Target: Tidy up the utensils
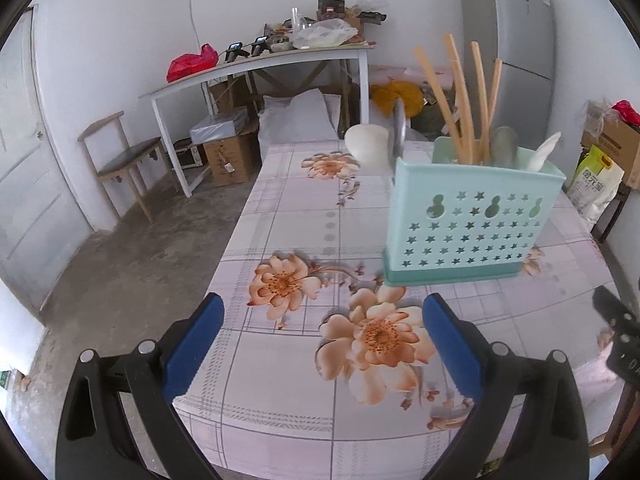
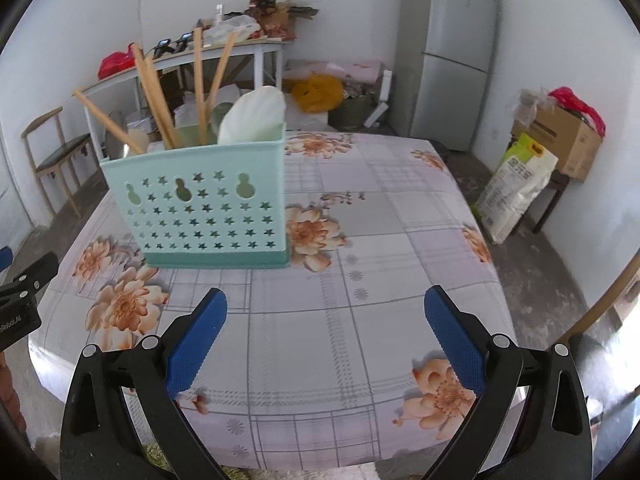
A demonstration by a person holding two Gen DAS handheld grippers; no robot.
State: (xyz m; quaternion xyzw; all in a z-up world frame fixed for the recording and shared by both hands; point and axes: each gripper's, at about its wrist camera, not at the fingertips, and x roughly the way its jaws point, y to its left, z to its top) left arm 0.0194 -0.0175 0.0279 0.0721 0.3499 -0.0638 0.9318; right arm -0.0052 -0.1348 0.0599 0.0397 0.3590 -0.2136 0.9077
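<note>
Both grippers, left [image 1: 322, 344] & right [image 2: 326, 340], hang wide open w/ nothing held, over the table's [image 2: 400, 248] near edge. Holder [image 2: 208, 204] stands mid-table, chopsticks [image 2: 200, 80] & spoons [image 2: 256, 114] inside upright. Looks done; back off w/o bumping the holder.

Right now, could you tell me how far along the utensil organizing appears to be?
It looks nearly finished. Done: the chopsticks and white spoons stand upright in the green holder on the floral table. In hand: nothing; the left gripper and right gripper are both open and empty. Left: no loose utensils show on the table, though what lies behind the holder is hidden.
</note>
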